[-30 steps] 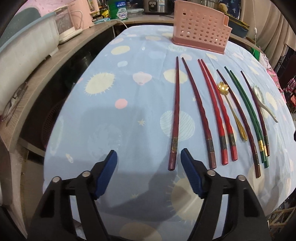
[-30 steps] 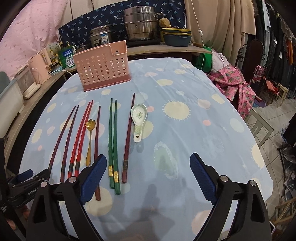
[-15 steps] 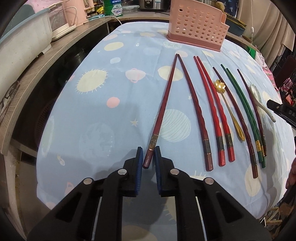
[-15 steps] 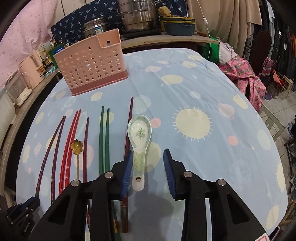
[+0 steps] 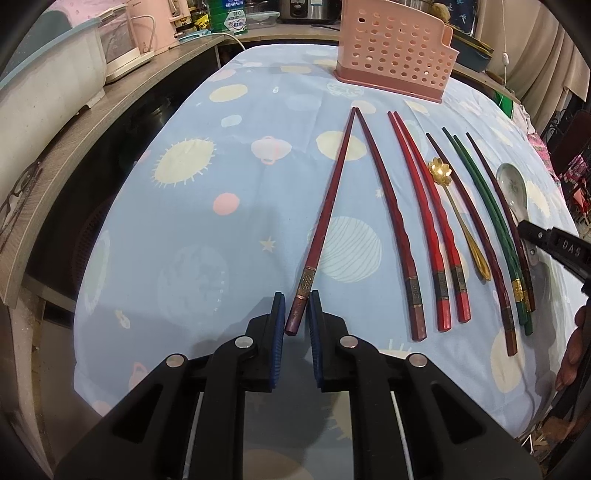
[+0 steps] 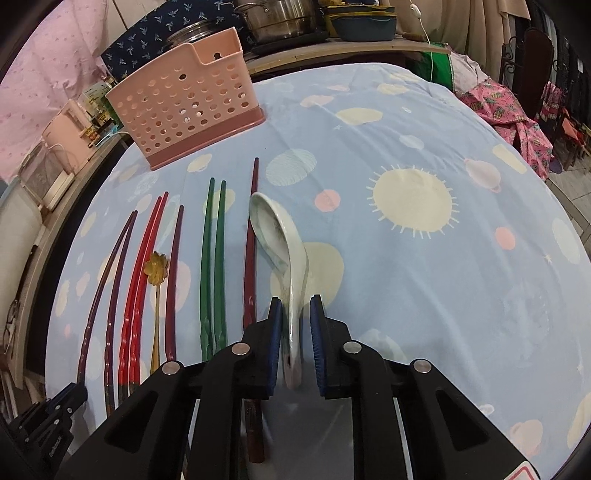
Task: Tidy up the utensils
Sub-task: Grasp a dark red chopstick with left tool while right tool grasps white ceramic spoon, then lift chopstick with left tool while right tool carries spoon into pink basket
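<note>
A row of chopsticks lies on the blue patterned tablecloth [image 5: 221,258] in front of a pink perforated holder [image 5: 395,48]. My left gripper [image 5: 295,325] is shut on the thick end of the leftmost dark red chopstick [image 5: 325,221], whose tip touches its partner [image 5: 388,206]. My right gripper [image 6: 295,332] is closing its jaws on the handle of a white ceramic spoon [image 6: 280,251]. The pads press on the handle and the spoon is tipped on its side. The holder [image 6: 188,96] stands at the far left in the right wrist view.
Between the grippers lie a red pair [image 5: 424,214], a gold flower spoon [image 5: 439,170], a green pair [image 5: 484,206] and two dark single chopsticks. A counter with appliances [image 5: 122,48] runs along the left. Pots [image 6: 280,14] stand behind the table. Clothes [image 6: 517,122] hang to the right.
My left gripper shut on the leftmost chopstick and swung its near end to the left. My right gripper came down over the spoon and closed on its handle, and the spoon rolled onto its side.
</note>
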Demonstrator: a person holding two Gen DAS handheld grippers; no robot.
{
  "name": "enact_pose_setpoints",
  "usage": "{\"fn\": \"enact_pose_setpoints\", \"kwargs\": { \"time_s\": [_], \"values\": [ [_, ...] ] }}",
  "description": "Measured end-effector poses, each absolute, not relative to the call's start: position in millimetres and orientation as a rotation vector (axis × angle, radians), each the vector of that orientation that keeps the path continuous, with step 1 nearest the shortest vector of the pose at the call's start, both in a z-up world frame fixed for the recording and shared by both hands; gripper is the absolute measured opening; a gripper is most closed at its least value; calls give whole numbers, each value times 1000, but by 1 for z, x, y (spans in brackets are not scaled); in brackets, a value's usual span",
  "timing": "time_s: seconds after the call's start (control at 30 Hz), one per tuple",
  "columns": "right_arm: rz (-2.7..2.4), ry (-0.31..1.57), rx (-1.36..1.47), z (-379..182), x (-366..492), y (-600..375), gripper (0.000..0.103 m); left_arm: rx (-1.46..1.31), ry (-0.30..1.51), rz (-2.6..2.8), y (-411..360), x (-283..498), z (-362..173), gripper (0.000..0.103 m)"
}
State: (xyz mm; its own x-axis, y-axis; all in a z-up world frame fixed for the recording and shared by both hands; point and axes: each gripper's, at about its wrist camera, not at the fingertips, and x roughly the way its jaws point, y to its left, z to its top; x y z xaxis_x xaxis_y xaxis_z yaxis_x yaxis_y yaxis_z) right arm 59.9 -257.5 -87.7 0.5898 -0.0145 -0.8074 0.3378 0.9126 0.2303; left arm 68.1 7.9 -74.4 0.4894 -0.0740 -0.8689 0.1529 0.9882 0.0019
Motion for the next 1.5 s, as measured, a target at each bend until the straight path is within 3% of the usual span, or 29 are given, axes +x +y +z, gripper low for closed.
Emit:
{"fn": "enact_pose_setpoints", "kwargs": {
  "time_s": [0.47, 0.87, 1.5],
  "values": [
    [-212, 892, 430, -61, 35, -272, 8, 3, 1057, -179, 20, 71, -51, 7],
    [-204, 771, 403, 3, 61, -287, 7, -39, 885, -191, 22, 111, 36, 7],
    [-110, 599, 395, 74, 171, -292, 6, -99, 559, -223, -5, 225, 179, 7]
  ]
}}
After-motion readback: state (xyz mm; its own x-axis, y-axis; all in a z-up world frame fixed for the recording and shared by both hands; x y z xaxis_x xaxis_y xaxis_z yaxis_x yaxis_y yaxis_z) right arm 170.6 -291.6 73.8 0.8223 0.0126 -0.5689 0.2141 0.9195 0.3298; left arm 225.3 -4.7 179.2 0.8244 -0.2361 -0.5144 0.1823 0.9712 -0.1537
